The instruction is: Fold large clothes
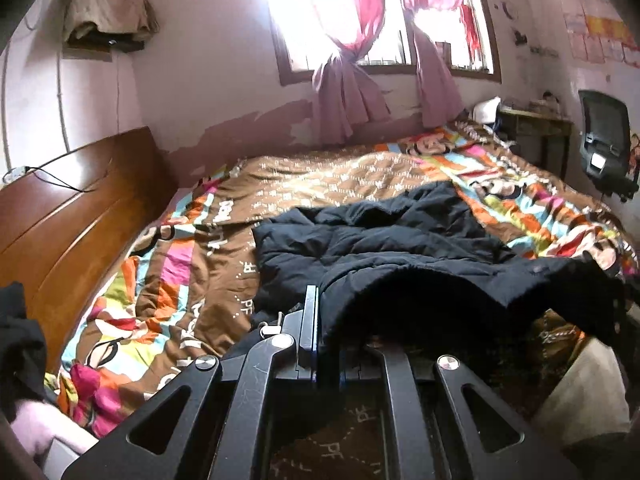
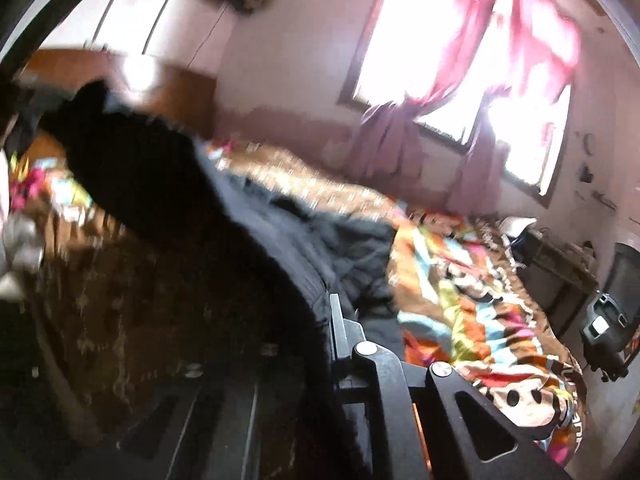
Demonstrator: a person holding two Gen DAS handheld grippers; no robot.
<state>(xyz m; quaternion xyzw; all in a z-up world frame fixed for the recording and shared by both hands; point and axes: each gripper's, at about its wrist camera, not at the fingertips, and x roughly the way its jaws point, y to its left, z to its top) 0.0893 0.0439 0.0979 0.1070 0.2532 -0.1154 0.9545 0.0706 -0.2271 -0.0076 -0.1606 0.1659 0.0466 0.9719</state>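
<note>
Bed (image 1: 168, 264) under patterned quilt, pink-curtained window (image 1: 384, 20) behind, my left tongs (image 1: 320, 312) and right tongs (image 2: 332, 320) both clamped on black coat (image 1: 400, 232) blocking view

Your left tongs (image 1: 318, 312) point forward and somewhat downward, their two fingers drawn together with barely a slit between them, clamped on a fold of the black jacket (image 1: 400, 236). Your right tongs (image 2: 334, 320) are rolled to one side, so their view is tilted and blurred. Only one of their fingers (image 2: 340, 320) shows clearly; the other is buried under the dark fabric draped over it. They too are closed, gripping that same jacket's edge.
</note>
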